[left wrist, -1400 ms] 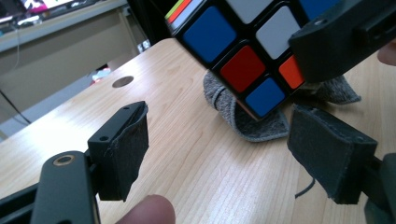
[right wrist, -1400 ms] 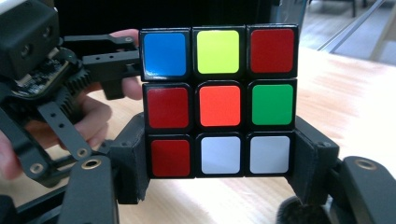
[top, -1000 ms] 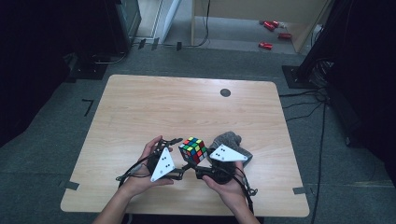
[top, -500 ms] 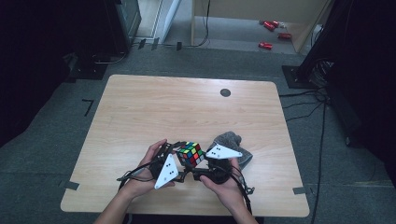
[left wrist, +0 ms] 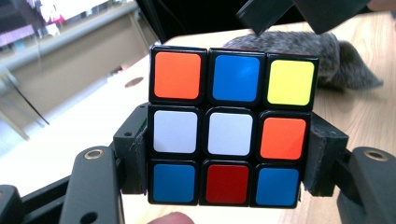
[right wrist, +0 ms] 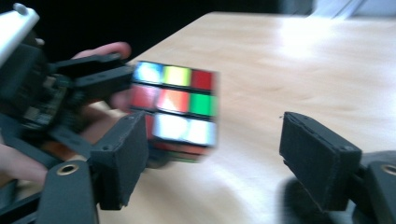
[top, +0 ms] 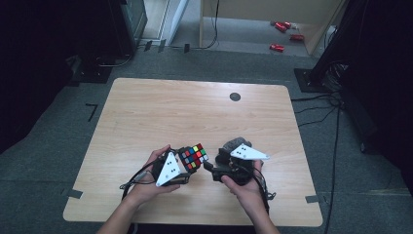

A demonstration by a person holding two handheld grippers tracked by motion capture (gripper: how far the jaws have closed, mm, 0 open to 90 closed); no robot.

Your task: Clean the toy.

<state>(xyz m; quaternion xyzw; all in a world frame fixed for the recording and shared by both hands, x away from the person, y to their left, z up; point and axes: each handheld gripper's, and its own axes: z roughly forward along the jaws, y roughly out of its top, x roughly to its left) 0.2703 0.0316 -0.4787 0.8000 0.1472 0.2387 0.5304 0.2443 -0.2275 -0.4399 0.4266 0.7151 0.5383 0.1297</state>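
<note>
At 6 o'clock on the surface, left tool clamps Rubik's cube; right tool, jaws apart, sits just beside at cube's 3 o'clock.

Puzzle cube: glossy plastic, smooth coloured tiles set in a shiny black frame. Left gripper: matt black plastic w/ a faintly ridged, printed-looking surface; brass-coloured metal inserts in the arms. Right gripper: same matt black plastic, pads look slightly rough. Table: pale wood-grain top, smooth, low sheen. Grey cloth behind the cube: fuzzy, rough pile. Floor: grey carpet, coarse, matt.
</note>
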